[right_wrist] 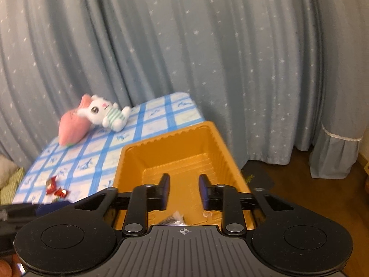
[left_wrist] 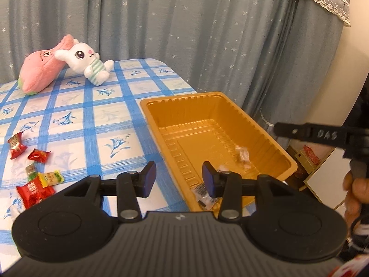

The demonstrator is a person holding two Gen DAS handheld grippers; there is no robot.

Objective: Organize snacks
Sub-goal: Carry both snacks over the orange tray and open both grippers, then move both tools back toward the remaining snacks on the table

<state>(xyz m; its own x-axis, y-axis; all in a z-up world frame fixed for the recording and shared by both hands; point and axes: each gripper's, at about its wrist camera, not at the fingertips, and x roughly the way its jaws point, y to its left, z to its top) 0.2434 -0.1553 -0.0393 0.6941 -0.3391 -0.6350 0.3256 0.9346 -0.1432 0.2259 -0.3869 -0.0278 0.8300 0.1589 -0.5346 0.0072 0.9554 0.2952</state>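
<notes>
- Table (left_wrist: 96,115) under blue checked cloth; starred grey curtain (left_wrist: 184,23) behind.
- Gold tray (left_wrist: 156,124) at right edge, clear-wrapped snacks (left_wrist: 242,155) inside.
- Red-wrapped snacks (left_wrist: 38,155) left of left tool (left_wrist: 178,180), parted, empty.
- Right tool (right_wrist: 183,190) above tray, parted, empty.

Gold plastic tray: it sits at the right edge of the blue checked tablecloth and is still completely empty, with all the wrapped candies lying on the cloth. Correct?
Not quite. The gold plastic tray does sit at the right edge of the blue checked tablecloth, but it is not empty: the left wrist view shows clear-wrapped candies inside. Red wrapped candies remain on the cloth.
</notes>
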